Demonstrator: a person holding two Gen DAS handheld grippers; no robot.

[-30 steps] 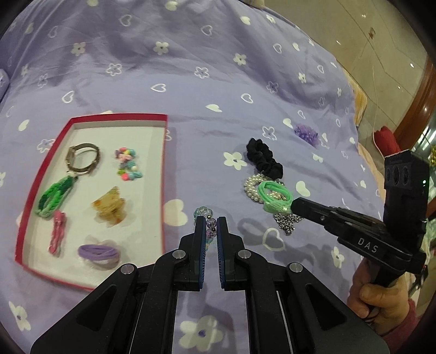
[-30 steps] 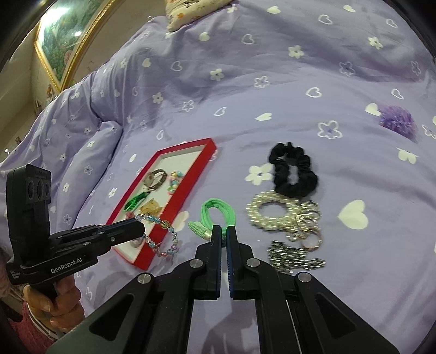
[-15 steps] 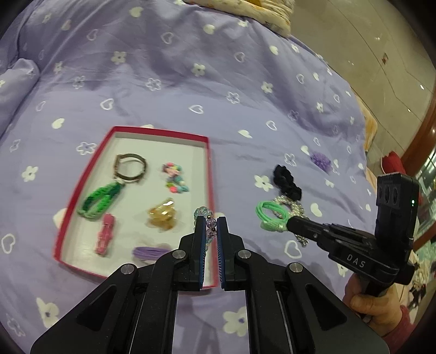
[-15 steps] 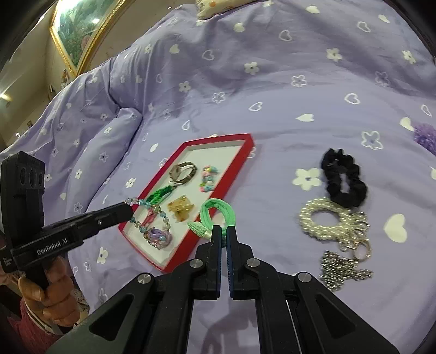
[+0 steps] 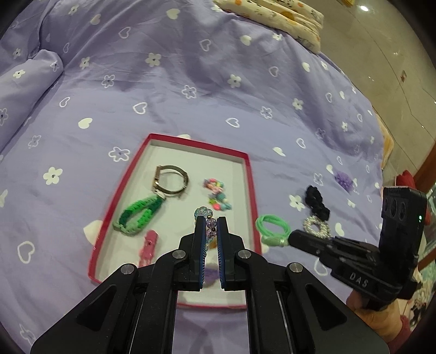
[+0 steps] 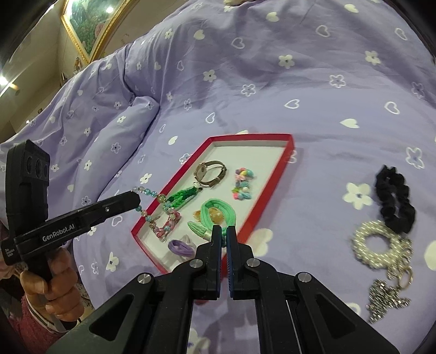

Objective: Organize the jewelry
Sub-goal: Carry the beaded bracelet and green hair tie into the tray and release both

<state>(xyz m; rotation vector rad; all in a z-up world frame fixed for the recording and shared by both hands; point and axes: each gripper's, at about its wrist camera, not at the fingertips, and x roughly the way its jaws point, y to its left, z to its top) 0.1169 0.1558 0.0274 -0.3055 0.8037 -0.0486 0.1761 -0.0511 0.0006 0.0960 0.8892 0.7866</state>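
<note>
A red-rimmed white tray (image 5: pixel 252 174) (image 6: pixel 290 144) lies on the purple bedspread. It holds a watch (image 5: pixel 170 181), a green braided band (image 5: pixel 139 215), colourful beads (image 5: pixel 216 194), a pink clip (image 5: pixel 148 246) and a purple tie (image 6: pixel 181 246). My left gripper (image 5: pixel 210 220) is shut on a beaded bracelet (image 6: pixel 158 215) that hangs over the tray's near left part. My right gripper (image 6: pixel 224 231) is shut on a green hair tie (image 6: pixel 215 216) (image 5: pixel 272 228), held above the tray's right edge.
On the bedspread right of the tray lie a black scrunchie (image 6: pixel 395 201), a pearl bracelet (image 6: pixel 381 245) and a silver chain charm (image 6: pixel 385 296). A small purple scrunchie (image 5: pixel 344 178) lies farther off. A pillow (image 5: pixel 272 16) sits at the bed's far edge.
Both grippers have moved left towards the tray with their items. The bracelet now hangs over the tray and the green tie is above its right edge.
</note>
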